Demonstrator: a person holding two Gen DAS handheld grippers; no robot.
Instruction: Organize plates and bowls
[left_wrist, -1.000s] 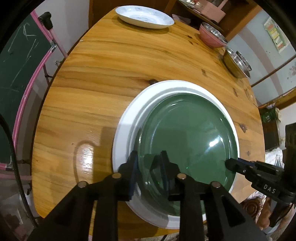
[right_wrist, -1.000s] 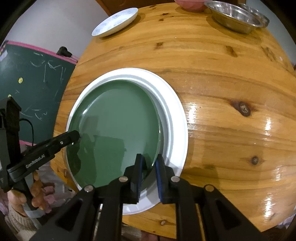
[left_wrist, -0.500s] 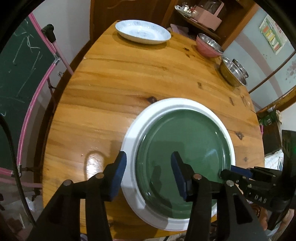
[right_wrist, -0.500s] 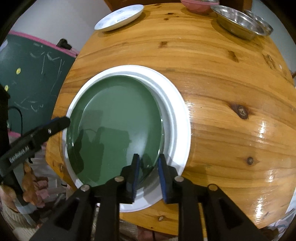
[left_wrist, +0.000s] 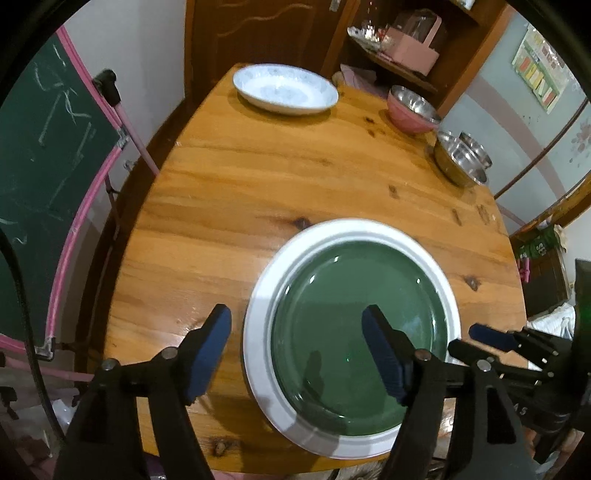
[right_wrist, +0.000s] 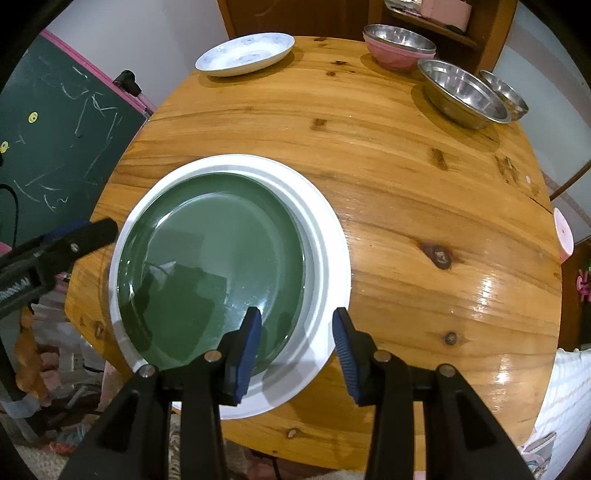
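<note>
A green plate (left_wrist: 354, 325) (right_wrist: 207, 269) lies inside a larger white plate (left_wrist: 258, 314) (right_wrist: 328, 251) at the near edge of the round wooden table (left_wrist: 258, 177) (right_wrist: 424, 192). My left gripper (left_wrist: 299, 347) is open and empty above the plates' left rim. My right gripper (right_wrist: 295, 347) is open and empty above their right rim. A white patterned dish (left_wrist: 284, 88) (right_wrist: 243, 53), a pink bowl holding a steel bowl (left_wrist: 412, 109) (right_wrist: 399, 48) and two steel bowls (left_wrist: 460, 158) (right_wrist: 465, 94) stand at the far side.
A green chalkboard with a pink frame (left_wrist: 44, 177) (right_wrist: 55, 122) stands left of the table. A wooden shelf with a pink box (left_wrist: 410, 48) is behind it. Bare wood lies between the stacked plates and the far dishes.
Both grippers let go of the green plate's rim, opened wide and pulled back and up. The green plate now rests in the white plate.
</note>
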